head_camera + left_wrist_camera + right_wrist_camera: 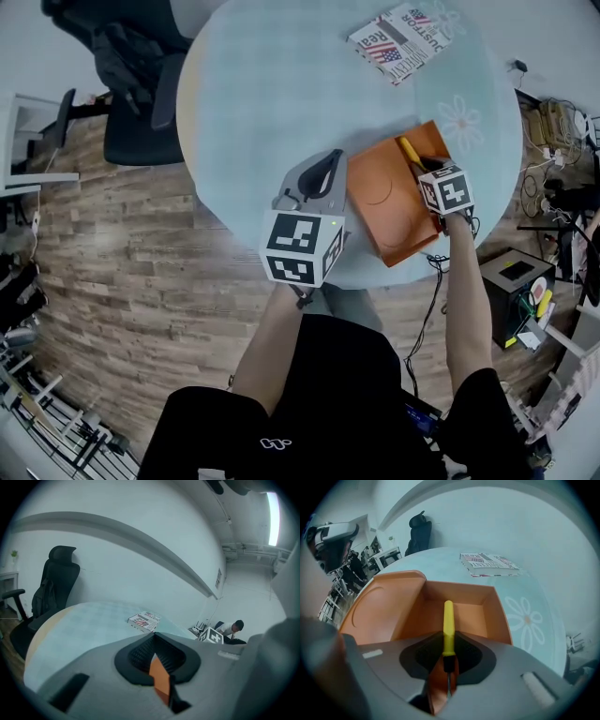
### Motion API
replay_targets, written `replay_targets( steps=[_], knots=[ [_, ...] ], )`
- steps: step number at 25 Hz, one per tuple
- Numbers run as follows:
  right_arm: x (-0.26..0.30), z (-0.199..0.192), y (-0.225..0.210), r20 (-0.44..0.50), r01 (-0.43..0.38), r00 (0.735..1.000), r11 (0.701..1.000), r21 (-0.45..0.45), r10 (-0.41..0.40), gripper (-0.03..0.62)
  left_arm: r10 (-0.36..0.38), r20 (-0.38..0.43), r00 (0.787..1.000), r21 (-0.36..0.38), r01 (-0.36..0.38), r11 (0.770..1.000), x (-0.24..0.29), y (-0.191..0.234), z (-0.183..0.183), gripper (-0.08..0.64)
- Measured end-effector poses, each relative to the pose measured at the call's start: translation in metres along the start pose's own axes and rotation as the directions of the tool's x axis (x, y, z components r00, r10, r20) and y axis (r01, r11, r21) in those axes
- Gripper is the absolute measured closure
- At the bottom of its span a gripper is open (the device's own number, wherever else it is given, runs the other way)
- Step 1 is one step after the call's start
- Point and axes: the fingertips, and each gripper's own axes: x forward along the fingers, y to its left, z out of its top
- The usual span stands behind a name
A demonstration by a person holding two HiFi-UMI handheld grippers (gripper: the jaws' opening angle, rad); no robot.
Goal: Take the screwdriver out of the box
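Box: open, screwdriver inside.
Right gripper: fingers closing now, screwdriver handle between them.
Left gripper: fingers slightly apart, orange showing between.

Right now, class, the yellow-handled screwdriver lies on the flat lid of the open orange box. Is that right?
Not quite. The yellow-handled screwdriver lies inside the deep tray of the open orange box, not on its flat lid. The right gripper view shows this.
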Motion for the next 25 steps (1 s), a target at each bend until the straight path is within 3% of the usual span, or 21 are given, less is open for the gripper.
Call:
replay_targets(
  steps=[3,6,8,11,14,19,25],
  knots=[
    [-0.007,0.002,-0.003,0.026,0.042,0.999,0.999,0.029,-0.042,0.505,-0.011,-0.005,1.000,0.007,0.011,1.000,0.000,-0.008,-0.002,0.557],
    [-0.036,0.019,-0.010,0.145,0.085,0.985,0.994,0.074,-0.095,0.505,-0.035,0.007,0.999,0.022,0.035,0.999,0.000,-0.022,0.002,0.557],
    [-0.067,0.036,-0.011,0.257,0.096,0.960,0.993,0.074,-0.112,0.505,-0.056,0.020,0.998,0.033,0.055,0.998,0.001,-0.033,0.007,0.557],
    [-0.121,0.066,-0.014,0.413,0.118,0.900,0.990,0.072,-0.137,0.505,-0.082,0.057,0.995,0.042,0.080,0.996,0.005,-0.051,0.019,0.557],
    [-0.182,0.084,-0.017,0.553,0.122,0.812,0.981,0.149,-0.185,0.505,-0.112,0.101,0.989,0.062,0.106,0.992,0.008,-0.073,0.039,0.557],
    [-0.267,0.089,-0.013,0.733,0.041,0.630,0.953,0.299,-0.257,0.505,-0.157,0.177,0.972,0.123,0.136,0.983,0.005,-0.113,0.078,0.557],
    [-0.352,0.091,-0.009,0.866,-0.005,0.427,0.957,0.291,-0.262,0.503,-0.209,0.282,0.936,0.191,0.158,0.969,-0.001,-0.159,0.126,0.557]
  ],
)
